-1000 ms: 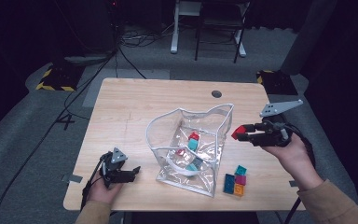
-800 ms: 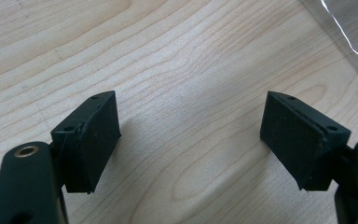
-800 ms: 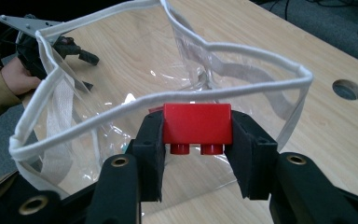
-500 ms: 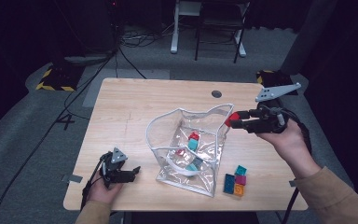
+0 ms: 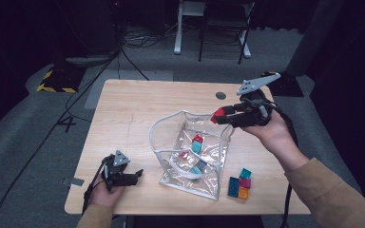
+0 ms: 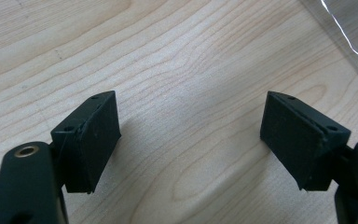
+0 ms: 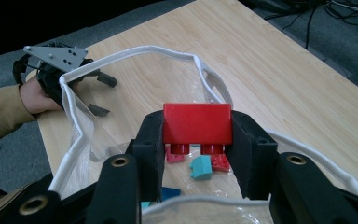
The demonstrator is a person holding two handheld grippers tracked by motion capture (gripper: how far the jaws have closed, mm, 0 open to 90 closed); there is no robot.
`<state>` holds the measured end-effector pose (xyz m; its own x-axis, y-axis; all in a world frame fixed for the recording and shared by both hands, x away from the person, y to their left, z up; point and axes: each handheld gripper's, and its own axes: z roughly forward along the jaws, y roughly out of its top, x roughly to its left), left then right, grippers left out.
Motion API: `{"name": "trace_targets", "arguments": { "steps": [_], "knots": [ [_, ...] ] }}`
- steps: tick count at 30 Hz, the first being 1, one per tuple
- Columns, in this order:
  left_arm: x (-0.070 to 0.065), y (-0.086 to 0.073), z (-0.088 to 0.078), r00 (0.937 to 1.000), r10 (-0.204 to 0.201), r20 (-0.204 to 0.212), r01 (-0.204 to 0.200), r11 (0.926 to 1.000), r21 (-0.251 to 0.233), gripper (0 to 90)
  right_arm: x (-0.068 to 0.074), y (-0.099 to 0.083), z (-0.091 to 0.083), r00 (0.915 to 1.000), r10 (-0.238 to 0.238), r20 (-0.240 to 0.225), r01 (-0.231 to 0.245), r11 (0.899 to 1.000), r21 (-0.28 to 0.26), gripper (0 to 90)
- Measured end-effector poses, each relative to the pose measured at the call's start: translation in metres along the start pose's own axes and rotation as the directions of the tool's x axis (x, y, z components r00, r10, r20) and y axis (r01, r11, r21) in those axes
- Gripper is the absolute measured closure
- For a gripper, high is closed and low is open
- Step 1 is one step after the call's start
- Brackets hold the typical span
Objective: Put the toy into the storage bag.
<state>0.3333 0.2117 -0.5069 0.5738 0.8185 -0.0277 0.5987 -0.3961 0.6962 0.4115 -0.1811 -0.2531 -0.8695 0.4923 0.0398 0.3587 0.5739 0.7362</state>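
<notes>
A red brick is clamped between the jaws of my right gripper, which hovers over the far right rim of a clear plastic bag with a white edge. In the right gripper view the red brick hangs studs-down in the right gripper above the open bag. Several small bricks, red and teal, lie on the bag's bottom. My left gripper rests open on the table near the front left corner. Bare wood lies between its jaws in the left gripper view, where the left gripper is wide apart.
A cluster of several loose bricks lies on the wooden table to the right of the bag near the front edge. A round cable hole sits at the back right. Chair legs and cables are on the floor beyond.
My right gripper has carried the red brick left, away from me and a little upward, from beside the bag to over its rim. The left gripper has stayed put.
</notes>
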Motion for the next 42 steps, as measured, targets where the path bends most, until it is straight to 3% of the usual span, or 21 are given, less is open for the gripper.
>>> {"name": "trace_targets", "arguments": {
  "steps": [6,12,21,34,42],
  "knots": [
    [0.0,0.0,0.0,1.0,-0.001,0.0,0.001,1.0,-0.001,20.2,0.005,0.013,0.016,0.9996,-0.025,-0.011,0.025,0.999,0.031,58.4],
    [0.0,0.0,0.0,1.0,0.0,0.0,0.0,1.0,0.0,20.2,0.007,0.022,0.032,0.9991,-0.021,-0.037,0.023,0.998,0.056,58.4],
    [0.0,0.0,0.0,1.0,0.0,0.0,0.0,1.0,0.0,20.2,0.007,0.018,0.058,0.9981,-0.023,-0.057,0.031,0.988,0.149,58.4],
    [0.0,0.0,0.0,1.0,0.0,0.0,0.0,1.0,0.0,20.2,0.008,0.006,0.09,0.997,-0.012,-0.076,0.032,0.962,0.271,58.4],
    [0.0,0.0,0.0,1.0,-0.001,0.0,0.001,1.0,0.0,20.2,0.013,0.003,0.102,0.9961,-0.036,-0.081,0.061,0.942,0.331,58.3]
  ]
}}
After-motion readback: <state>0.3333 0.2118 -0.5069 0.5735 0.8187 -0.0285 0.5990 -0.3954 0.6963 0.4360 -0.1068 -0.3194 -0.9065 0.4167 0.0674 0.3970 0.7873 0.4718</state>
